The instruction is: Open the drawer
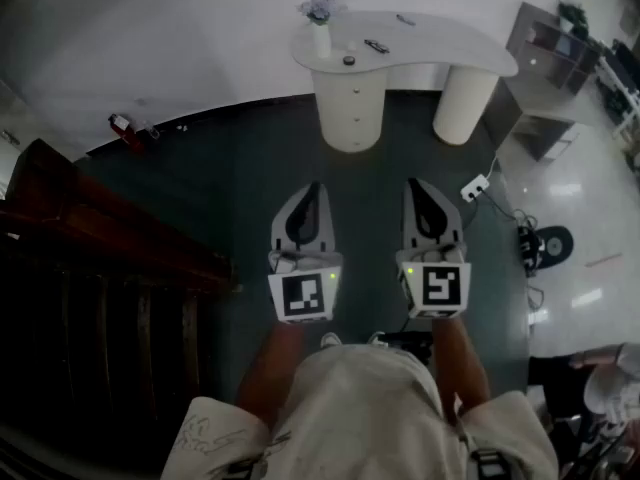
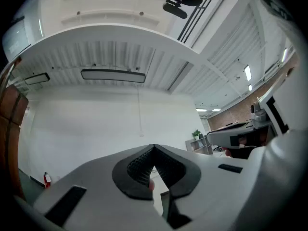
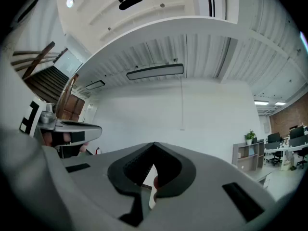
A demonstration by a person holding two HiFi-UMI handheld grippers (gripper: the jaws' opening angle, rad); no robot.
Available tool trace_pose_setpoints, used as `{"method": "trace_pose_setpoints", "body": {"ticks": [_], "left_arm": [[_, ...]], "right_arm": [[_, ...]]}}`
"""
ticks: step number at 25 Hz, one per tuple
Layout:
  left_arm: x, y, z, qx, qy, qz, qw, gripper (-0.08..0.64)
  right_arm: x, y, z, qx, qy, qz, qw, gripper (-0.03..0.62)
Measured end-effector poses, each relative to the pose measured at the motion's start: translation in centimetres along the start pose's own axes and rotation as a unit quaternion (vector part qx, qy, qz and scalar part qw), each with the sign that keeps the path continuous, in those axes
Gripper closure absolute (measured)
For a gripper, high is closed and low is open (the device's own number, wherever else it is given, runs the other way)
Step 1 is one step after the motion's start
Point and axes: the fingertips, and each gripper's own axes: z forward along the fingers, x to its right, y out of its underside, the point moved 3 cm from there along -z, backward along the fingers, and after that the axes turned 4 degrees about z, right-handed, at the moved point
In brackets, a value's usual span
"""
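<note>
A white curved desk [image 1: 440,50] stands ahead across the dark floor. Its rounded drawer pedestal [image 1: 350,108] carries a column of small knobs, and the drawers look closed. Both grippers hover side by side well short of it, pointing at it. My left gripper [image 1: 313,190] is shut with nothing in it; in the left gripper view its jaws [image 2: 154,149] meet at the tip against a white wall. My right gripper [image 1: 416,188] is shut and empty too, its tips [image 3: 154,146] touching. Each gripper view shows the other gripper at its edge.
A dark wooden staircase [image 1: 100,268] fills the left. A red fire extinguisher [image 1: 122,125] sits by the wall. A vase [image 1: 320,28] and small items stand on the desk. A white power strip [image 1: 475,187] with cables lies at the right, near a grey shelf [image 1: 548,48].
</note>
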Motion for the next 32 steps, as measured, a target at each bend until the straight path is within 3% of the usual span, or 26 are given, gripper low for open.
{"method": "trace_pose_setpoints", "body": {"ticks": [23,32], "left_arm": [[-4.9,1.9,-0.7,0.013,0.020,-0.011,0.9997,0.558],[-4.7,3.4,4.6,0.017,0.020,-0.017,0.9995,0.558]], "right_arm": [[-4.9,1.3,2.5,0.001,0.027,0.000,1.000,0.589],[-1.8,3.4,7.5,-0.005,0.024,0.008,1.000,0.589]]}}
